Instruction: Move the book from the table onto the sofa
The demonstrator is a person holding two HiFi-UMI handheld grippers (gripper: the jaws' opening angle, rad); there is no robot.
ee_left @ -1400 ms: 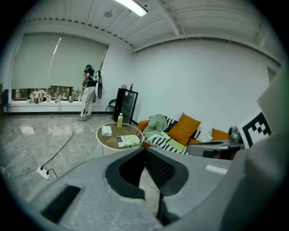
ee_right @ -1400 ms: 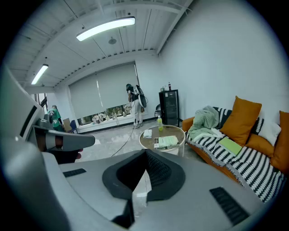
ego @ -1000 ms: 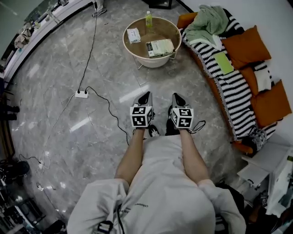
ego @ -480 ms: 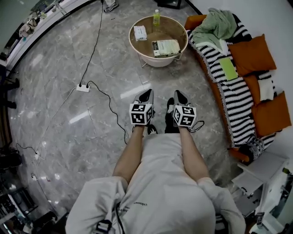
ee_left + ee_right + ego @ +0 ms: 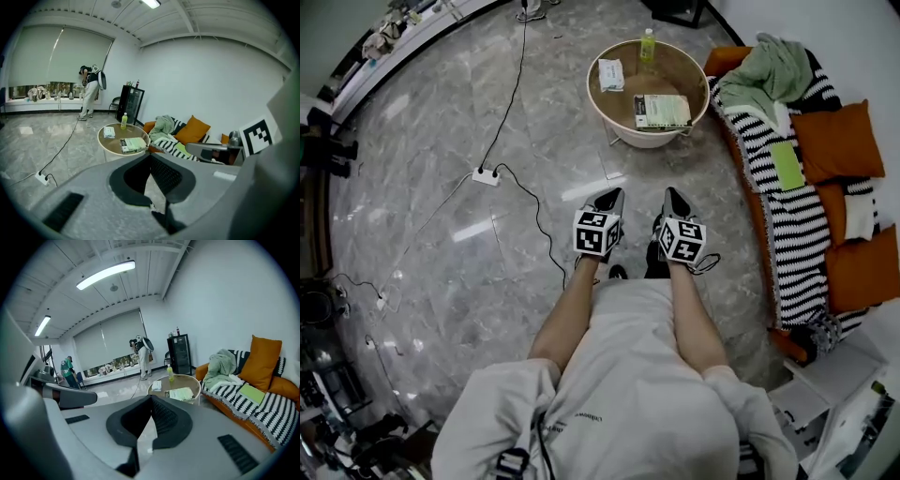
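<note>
Head view: both forearms reach forward side by side, held low over the marble floor. The left tool (image 5: 613,197) and right tool (image 5: 675,200) point ahead towards the round bench (image 5: 602,97). The book (image 5: 662,111) lies flat on the bench, at its edge nearest the sofa (image 5: 787,220). A bottle (image 5: 648,44) and a packet (image 5: 611,73) share the top. Both tools are well apart from the bench.

Left gripper view: the left tool (image 5: 150,155) is clenched, its jaws meeting with nothing between them. It tilts slightly down. Beyond it lie the book (image 5: 133,144) and a standing person (image 5: 91,92) by the window, whom the head view misses. The right tool (image 5: 213,151) shows at the right.

Right gripper view: the right tool (image 5: 151,400) is likewise clenched and empty. The book (image 5: 181,393) lies ahead, the left tool (image 5: 65,397) at the left, and a black cabinet (image 5: 179,354) stands by the wall.
</note>
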